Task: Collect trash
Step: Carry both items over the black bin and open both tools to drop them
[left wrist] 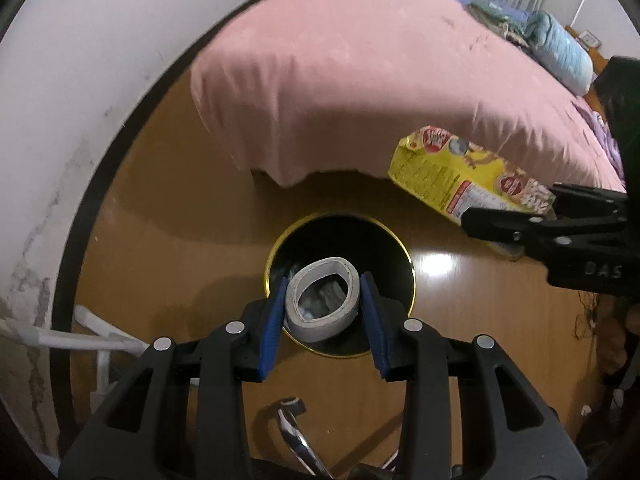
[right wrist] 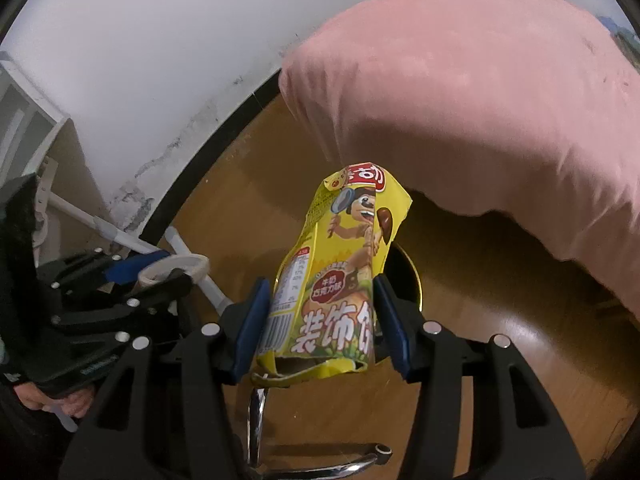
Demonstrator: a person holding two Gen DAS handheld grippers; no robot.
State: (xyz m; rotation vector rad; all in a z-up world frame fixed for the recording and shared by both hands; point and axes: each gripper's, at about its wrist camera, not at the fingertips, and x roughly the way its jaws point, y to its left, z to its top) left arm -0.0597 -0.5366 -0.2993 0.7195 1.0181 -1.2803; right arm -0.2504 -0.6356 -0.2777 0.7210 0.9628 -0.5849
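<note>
In the left wrist view, the left tool [left wrist: 324,312] sits low in the frame, its blue pads partly closed on one squashed roll of tape [left wrist: 322,300], pressing its sides into an oval. Directly behind the roll, at frame centre, is the single black bin with a gold rim [left wrist: 408,256] standing on the wooden floor [left wrist: 168,240]; some crumpled waste already lies inside. At the right edge the right tool [left wrist: 548,210] reaches in, gripping one yellow snack box [left wrist: 448,176]. The pink-covered bed [left wrist: 360,80] fills the upper half.

In the right wrist view, the right tool [right wrist: 320,316] is clamped at middling width on the snack box [right wrist: 340,272], which stands upright between the pads with its torn bottom end hanging toward the camera. The bin's rim [right wrist: 418,284] peeks out behind the box, right of centre. At the left edge the left tool [right wrist: 160,276] shows with the tape roll [right wrist: 174,270], a hand [right wrist: 52,400] below it.

The step in hand looks like dropping both items in the bin. To do it well, I would centre each piece over the opening before letting go: the tape is already well placed, while the long box should go in end-first so it does not catch on the rim or tip onto the floor.

Count: two tools, one tape roll, one box, one bin.
</note>
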